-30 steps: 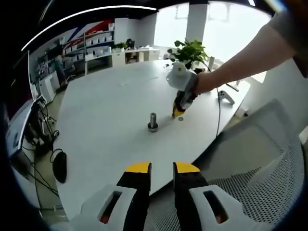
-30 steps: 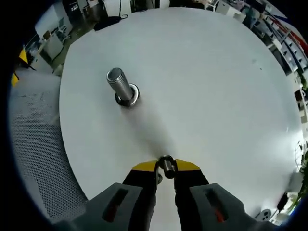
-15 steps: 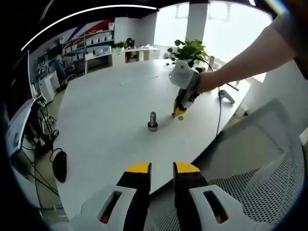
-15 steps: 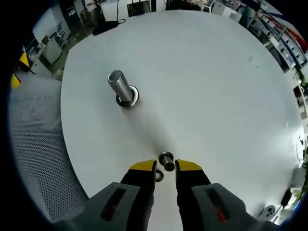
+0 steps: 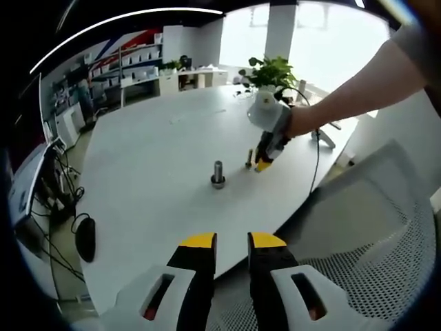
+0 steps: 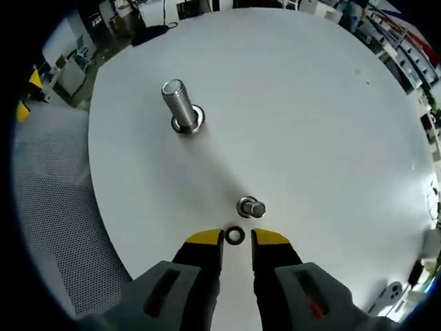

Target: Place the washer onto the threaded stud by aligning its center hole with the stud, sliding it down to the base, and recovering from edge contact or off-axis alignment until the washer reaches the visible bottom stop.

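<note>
White round table (image 6: 331, 103): work surface, carrying every part below.
Left gripper (image 5: 232, 239): jaws apart, empty, parked off the near table edge, apparently idle.
Right gripper (image 6: 236, 238): jaws apart around nothing, tips just short of the washer, seemingly poised for a pick.
Threaded stud (image 6: 180, 105): upright on its base flange, well apart from the washer.
Small bolt (image 6: 251, 207): lying just beyond the washer.
Washer (image 6: 235, 235): flat on the table between the right jaw tips, not yet gripped.
</note>
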The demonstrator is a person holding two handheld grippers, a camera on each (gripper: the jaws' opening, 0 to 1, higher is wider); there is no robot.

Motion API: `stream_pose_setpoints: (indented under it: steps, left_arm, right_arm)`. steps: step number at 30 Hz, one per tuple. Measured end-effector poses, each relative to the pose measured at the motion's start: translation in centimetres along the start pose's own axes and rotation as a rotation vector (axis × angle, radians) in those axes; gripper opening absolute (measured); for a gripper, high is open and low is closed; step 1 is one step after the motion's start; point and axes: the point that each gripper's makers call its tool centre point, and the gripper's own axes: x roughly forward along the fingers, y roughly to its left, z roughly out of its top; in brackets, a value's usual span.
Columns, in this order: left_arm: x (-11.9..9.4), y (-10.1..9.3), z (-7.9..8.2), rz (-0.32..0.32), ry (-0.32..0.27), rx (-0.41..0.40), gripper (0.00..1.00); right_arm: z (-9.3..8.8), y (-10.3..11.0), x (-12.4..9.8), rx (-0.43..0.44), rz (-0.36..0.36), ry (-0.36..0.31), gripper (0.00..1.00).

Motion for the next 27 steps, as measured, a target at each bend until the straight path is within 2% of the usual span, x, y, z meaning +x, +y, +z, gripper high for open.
stream_pose_setpoints:
  steps: [4, 10, 20, 24, 27]
  left_arm:
    - [0.0, 0.0, 0.0, 0.000, -0.001, 0.000, 0.15]
    - [0.0, 0.1, 0.1, 0.001, -0.003, -0.001, 0.15]
    - [0.0, -0.1, 0.2, -0.007, -0.008, 0.002, 0.15]
    - [0.0, -0.1, 0.2, -0.008, -0.009, 0.002, 0.15]
    - [0.0, -0.1, 0.2, -0.010, -0.008, 0.003, 0.15]
  right_arm:
    - [-0.4, 0.0, 0.5, -0.002, -0.004, 0.014, 0.17]
    - [-0.4, 0.3, 0.3, 0.008, -0.006, -0.024, 0.15]
    - [-1.2, 0.7, 0.2, -0.023, 0.027, -0.006, 0.17]
    - [-1.2, 0.7, 0.3, -0.064, 0.034, 0.019, 0.17]
    - [-1.2, 0.5, 0.3, -0.045, 0.043, 0.026, 0.16]
